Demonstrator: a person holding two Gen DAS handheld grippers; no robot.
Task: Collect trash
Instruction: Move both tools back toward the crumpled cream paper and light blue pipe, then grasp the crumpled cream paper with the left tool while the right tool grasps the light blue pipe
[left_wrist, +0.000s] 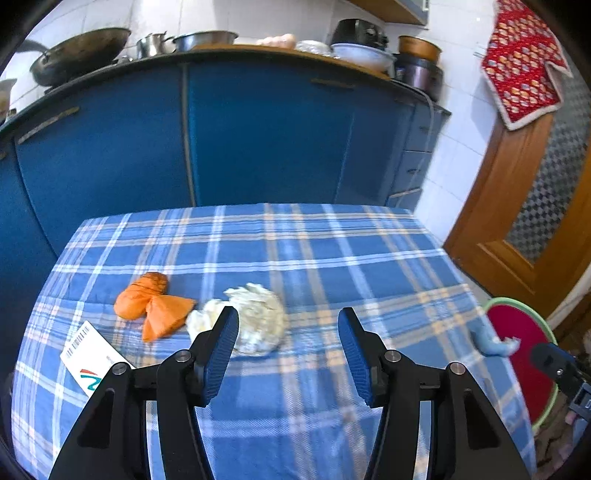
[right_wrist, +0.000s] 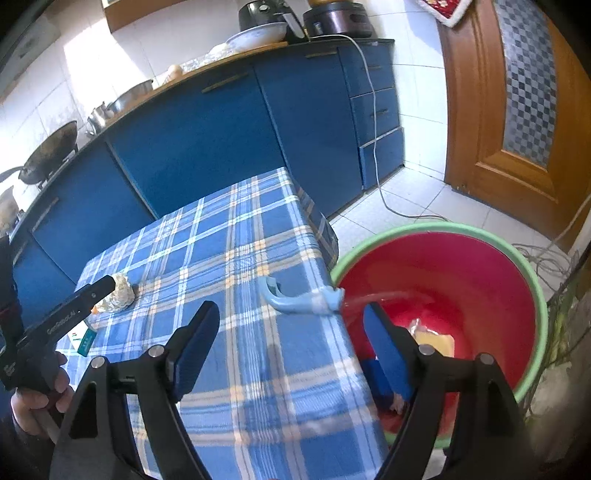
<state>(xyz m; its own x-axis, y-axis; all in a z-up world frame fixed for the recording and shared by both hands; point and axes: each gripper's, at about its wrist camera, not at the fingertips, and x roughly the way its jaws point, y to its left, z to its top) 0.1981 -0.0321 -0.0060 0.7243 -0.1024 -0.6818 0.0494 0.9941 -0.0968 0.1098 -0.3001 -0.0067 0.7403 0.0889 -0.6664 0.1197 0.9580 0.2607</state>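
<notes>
Red basin (right_wrist: 480, 266) beside table (left_wrist: 332, 258), trash already inside. White crumpled wad (left_wrist: 258, 321) mid-table: light, soft, squashable; pinch across bulk. Orange wrapper (left_wrist: 151, 306) beside it: thin, slippery; grab twisted waist. Left tongs (left_wrist: 288, 354) spread, empty; right tongs (right_wrist: 291, 354) spread, empty.

Left gripper (left_wrist: 288, 347): 2 black plastic fingers, each ending in a blue pad (left_wrist: 221, 354) with fine ribbed texture. Behind each pad, 2 angled black linkage bars joined by round silver pivot pins, 4 pins showing in all. The outer bars are broad and flat, with a triangular cut-out.

Right gripper (right_wrist: 291, 347): same build, with black fingers, ribbed blue pads (right_wrist: 388, 358), silver pivot pins and triangular cut-outs in the outer bars.

Seen from the right wrist view, the left gripper's side is long, slim and black, with small white lettering along it, too blurred to read surely.

Person's hand (right_wrist: 37, 398): wrapped round a black handle; no sleeve can be made out.
</notes>
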